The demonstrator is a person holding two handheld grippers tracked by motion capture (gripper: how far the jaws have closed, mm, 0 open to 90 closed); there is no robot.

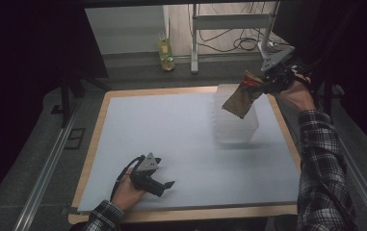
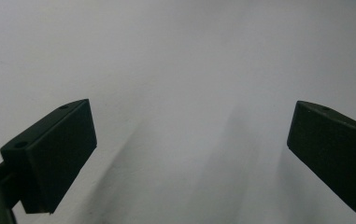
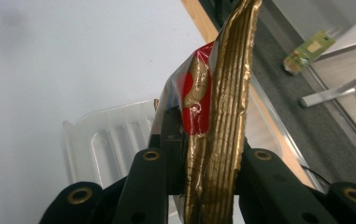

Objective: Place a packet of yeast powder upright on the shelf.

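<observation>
**A:** Your right gripper (image 1: 260, 83) is up high at the far right of the table (image 1: 181, 139), jaws clamped on the crimped edge of a gold and red snack packet (image 1: 239, 99). You've got it dangling just above the clear plastic container (image 1: 236, 122), and my guess is that's so it can drop straight in.

**B:** Agreed. In the right gripper view the packet (image 3: 217, 116) stands edge-on between your jaws, pinched at its seal, with the container's ribbed wall (image 3: 110, 144) below and beyond it. Gripping the seal looks sensible to me, since it leaves the body hanging free.

**A:** And your left gripper (image 1: 164, 184)?

**B:** Parked low at the near edge, resting on or just above the mat, I can't tell which. Jaws wide apart, nothing between them. Its own view (image 2: 189, 154) gives bare white surface.

**A:** Anything you can't read?

**B:** The packet's print is too folded to make out. The container's inside is hard to judge through the clear walls. The room's sides are in darkness.
</observation>
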